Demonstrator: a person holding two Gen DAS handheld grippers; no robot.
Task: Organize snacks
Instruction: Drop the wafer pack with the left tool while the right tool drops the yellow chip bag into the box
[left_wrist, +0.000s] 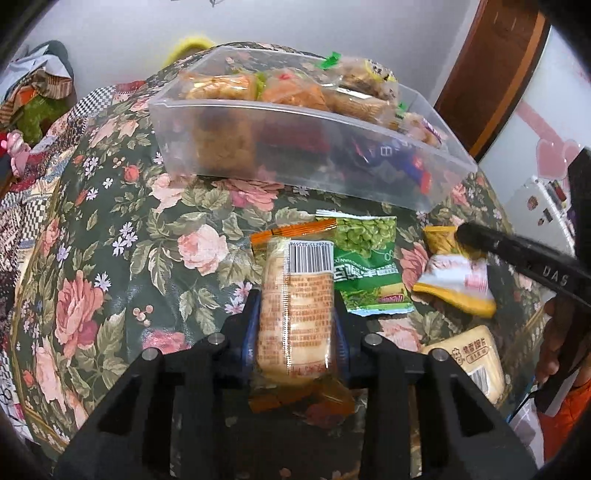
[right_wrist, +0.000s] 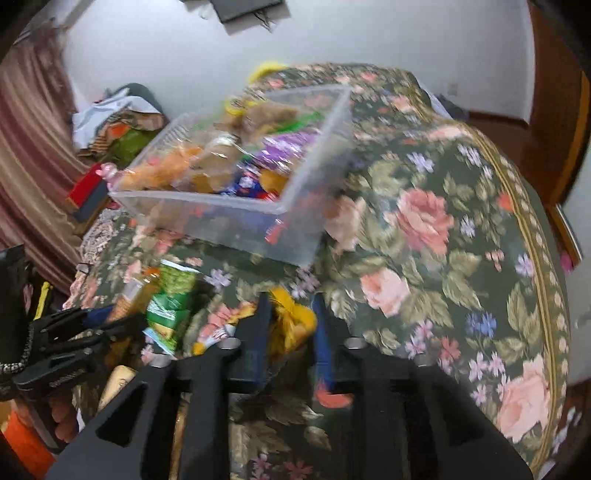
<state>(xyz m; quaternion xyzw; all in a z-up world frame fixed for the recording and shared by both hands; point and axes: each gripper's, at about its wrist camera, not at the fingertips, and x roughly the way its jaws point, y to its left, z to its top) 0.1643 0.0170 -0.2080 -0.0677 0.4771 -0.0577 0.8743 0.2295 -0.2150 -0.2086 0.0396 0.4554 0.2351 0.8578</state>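
My left gripper (left_wrist: 295, 301) is shut on a clear biscuit packet with orange ends and a barcode (left_wrist: 297, 280), which stands lengthwise between the pads. Beside it on the cloth lies a green pea packet (left_wrist: 369, 266). Further right a yellow and white packet (left_wrist: 454, 284) sits under a black finger (left_wrist: 517, 254) of my right gripper. In the blurred right wrist view that yellow packet (right_wrist: 291, 325) fills the gap of my right gripper (right_wrist: 291, 306), touching both pads. A clear plastic bin (left_wrist: 229, 140), full of wrapped snacks, stands beyond, and shows as the bin (right_wrist: 221, 221) ahead and left.
A flowered cloth (right_wrist: 424, 221) covers the round table, whose edge (right_wrist: 543, 280) curves down the right. A cream packet (left_wrist: 469, 354) lies near the front right. A hand with an orange sleeve (left_wrist: 561, 398) holds the right tool. Clothes and clutter (left_wrist: 40, 96) lie beyond the left edge.
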